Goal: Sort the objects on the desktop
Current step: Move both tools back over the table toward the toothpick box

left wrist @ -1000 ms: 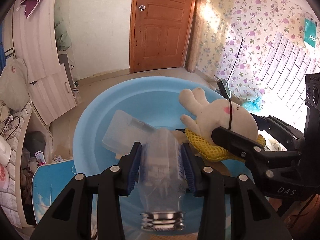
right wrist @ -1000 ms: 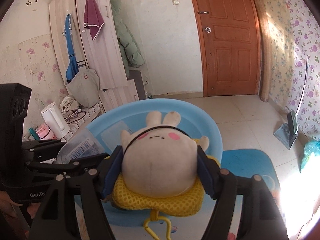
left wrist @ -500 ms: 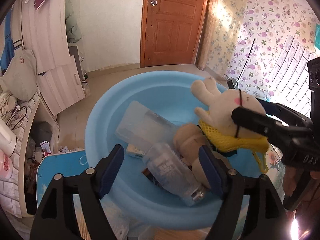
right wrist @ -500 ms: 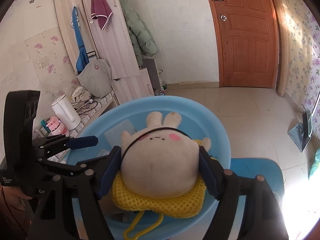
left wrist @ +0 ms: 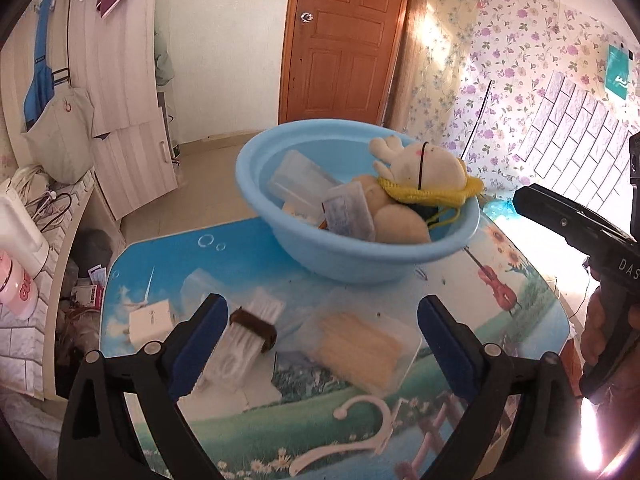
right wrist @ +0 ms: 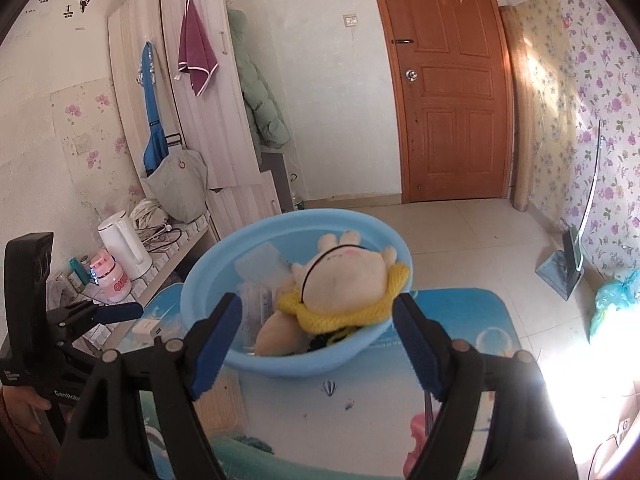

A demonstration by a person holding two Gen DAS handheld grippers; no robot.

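A light blue basin (left wrist: 340,256) stands at the far side of the picture-printed table (left wrist: 160,264). In it lie a cream plush rabbit with a yellow knit collar (left wrist: 428,168), a tan plush (left wrist: 400,220), a clear bottle (left wrist: 348,208) and a clear plastic box (left wrist: 296,172). The basin (right wrist: 280,352) and the rabbit (right wrist: 348,276) also show in the right wrist view. My left gripper (left wrist: 320,344) is open and empty above the near table. My right gripper (right wrist: 316,344) is open and empty, just short of the basin.
On the table near my left gripper lie a clear box of yellow sticks (left wrist: 360,348), a clear comb-like piece with a brown band (left wrist: 248,328), a white block (left wrist: 150,320) and a white hook (left wrist: 360,428). A kettle (right wrist: 124,240) stands on a shelf to the left.
My left gripper let go of the clear bottle into the basin and drew back over the table. My right gripper opened, left the rabbit in the basin and pulled back.
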